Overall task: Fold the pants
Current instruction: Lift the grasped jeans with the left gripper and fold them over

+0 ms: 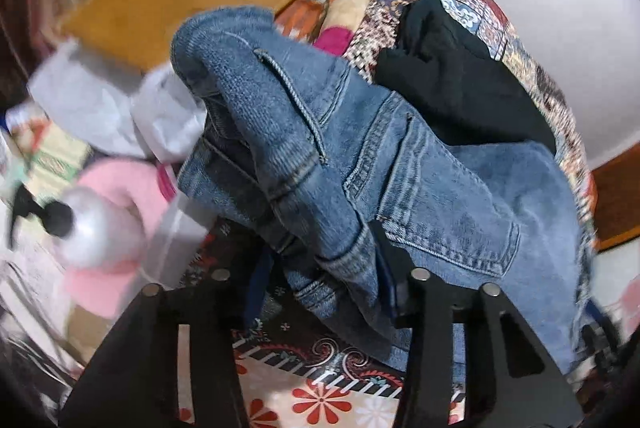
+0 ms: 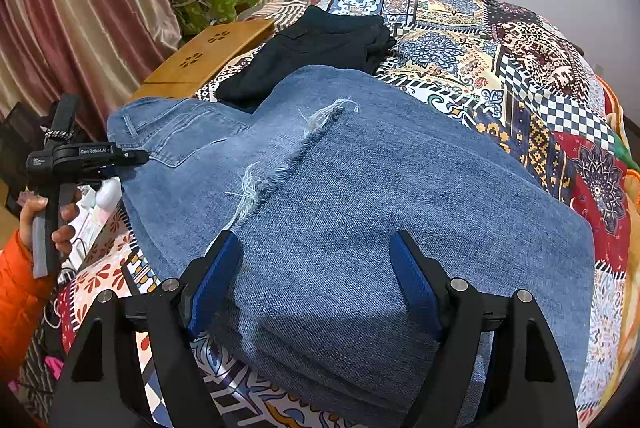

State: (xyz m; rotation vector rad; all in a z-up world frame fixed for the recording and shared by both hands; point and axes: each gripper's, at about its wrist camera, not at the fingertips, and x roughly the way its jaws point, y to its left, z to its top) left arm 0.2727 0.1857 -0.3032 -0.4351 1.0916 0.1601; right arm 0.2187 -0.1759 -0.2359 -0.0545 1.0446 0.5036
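Observation:
Blue jeans (image 2: 360,168) lie on a patchwork bedspread (image 2: 520,68), the legs folded back over the seat with a frayed hem (image 2: 280,164) on top. My right gripper (image 2: 316,268) stands open, its blue-padded fingers (image 2: 416,284) resting down on the folded denim stack near its front edge. At the jeans' waist end, my left gripper (image 2: 136,156) is held by a hand (image 2: 40,212) in an orange sleeve. In the left wrist view the jeans (image 1: 400,168) bunch upward at the waistband, and the left gripper (image 1: 320,280) is shut on that denim.
A folded black garment (image 2: 320,48) lies behind the jeans. A wooden board (image 2: 208,52) sits at the bed's far left, with a cluttered green box (image 2: 224,0) and a striped curtain (image 2: 80,8) beyond. Pink (image 1: 120,188) and white items crowd the left side.

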